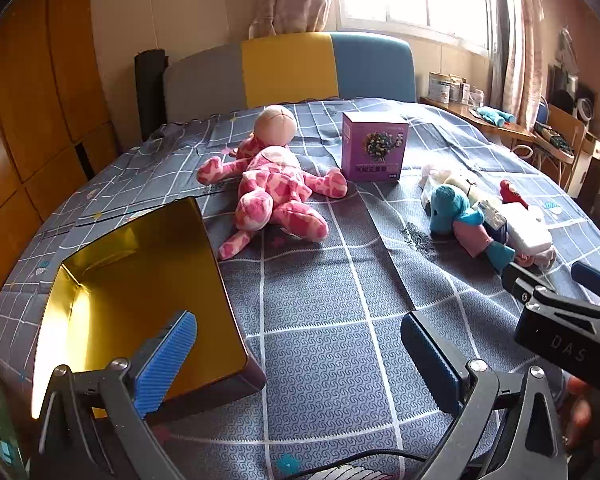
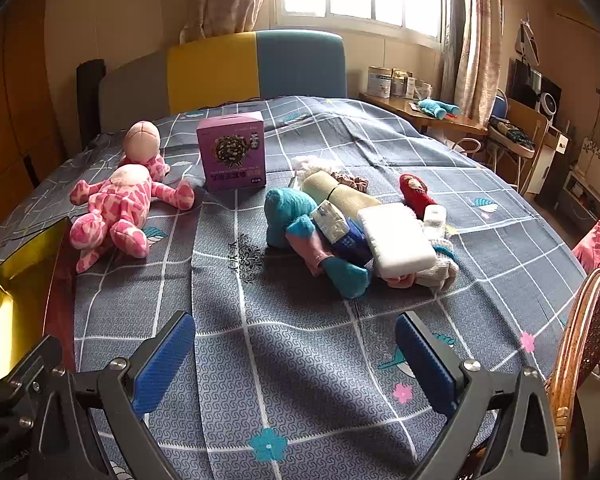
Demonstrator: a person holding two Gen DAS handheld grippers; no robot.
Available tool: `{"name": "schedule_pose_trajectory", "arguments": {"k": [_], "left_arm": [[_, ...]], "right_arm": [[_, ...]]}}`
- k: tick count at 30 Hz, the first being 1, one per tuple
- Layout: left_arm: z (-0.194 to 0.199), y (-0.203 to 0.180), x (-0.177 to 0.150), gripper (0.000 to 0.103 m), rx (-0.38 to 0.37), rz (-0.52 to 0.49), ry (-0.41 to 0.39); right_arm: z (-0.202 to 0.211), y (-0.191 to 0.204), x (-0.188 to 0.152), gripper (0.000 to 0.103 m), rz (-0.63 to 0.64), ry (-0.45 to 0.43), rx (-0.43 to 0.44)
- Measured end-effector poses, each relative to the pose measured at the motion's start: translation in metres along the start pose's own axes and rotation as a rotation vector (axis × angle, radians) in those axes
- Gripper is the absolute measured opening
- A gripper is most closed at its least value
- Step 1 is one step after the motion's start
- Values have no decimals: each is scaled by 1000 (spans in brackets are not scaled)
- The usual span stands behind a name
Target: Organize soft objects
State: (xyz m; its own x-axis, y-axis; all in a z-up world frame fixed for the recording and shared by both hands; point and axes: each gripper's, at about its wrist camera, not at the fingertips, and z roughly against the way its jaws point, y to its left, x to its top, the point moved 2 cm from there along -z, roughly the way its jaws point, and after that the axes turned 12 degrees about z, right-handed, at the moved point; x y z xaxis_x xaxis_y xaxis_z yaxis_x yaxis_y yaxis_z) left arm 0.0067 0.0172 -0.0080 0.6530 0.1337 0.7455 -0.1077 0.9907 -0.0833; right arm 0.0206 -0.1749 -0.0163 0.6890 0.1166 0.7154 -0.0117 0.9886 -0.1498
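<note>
A pink spotted plush doll (image 1: 272, 188) (image 2: 120, 208) lies on the bed near a purple box (image 1: 374, 146) (image 2: 233, 152). To the right sits a pile of soft items: a teal plush (image 1: 450, 210) (image 2: 290, 216), a white foam block (image 2: 396, 240) (image 1: 528, 230), a beige roll (image 2: 340, 194) and a small red doll (image 2: 416, 192). A gold-lined open box (image 1: 140, 288) (image 2: 16, 300) stands at the left. My left gripper (image 1: 300, 356) is open beside that box, nothing between its fingers. My right gripper (image 2: 296, 360) is open above the bedspread, short of the pile.
The grey checked bedspread (image 1: 320, 320) covers the bed, with a yellow and blue headboard (image 1: 292, 68) behind. A desk (image 2: 420, 112) with cans stands at the right, a wicker chair (image 2: 580, 340) at the near right. The right gripper's body (image 1: 564, 320) shows at the left wrist view's right edge.
</note>
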Motion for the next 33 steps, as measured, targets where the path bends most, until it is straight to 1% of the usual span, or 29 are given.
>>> {"name": "schedule_pose_trajectory", "arguments": {"k": [10,16,26,33], "left_arm": [[9,9,6,103,45,28,-54],[9,12,8,103,55,35,-55],[11,13,9,103,46,48,-55],[9,13,11,103,23,57,-31]], "right_arm": [[2,5,3,102,17,-17,19],[-1,7,2,102,19,-11,35],[-2,7,2,102,29,-15,43],[-7,3,7,102,38,-15,51]]}}
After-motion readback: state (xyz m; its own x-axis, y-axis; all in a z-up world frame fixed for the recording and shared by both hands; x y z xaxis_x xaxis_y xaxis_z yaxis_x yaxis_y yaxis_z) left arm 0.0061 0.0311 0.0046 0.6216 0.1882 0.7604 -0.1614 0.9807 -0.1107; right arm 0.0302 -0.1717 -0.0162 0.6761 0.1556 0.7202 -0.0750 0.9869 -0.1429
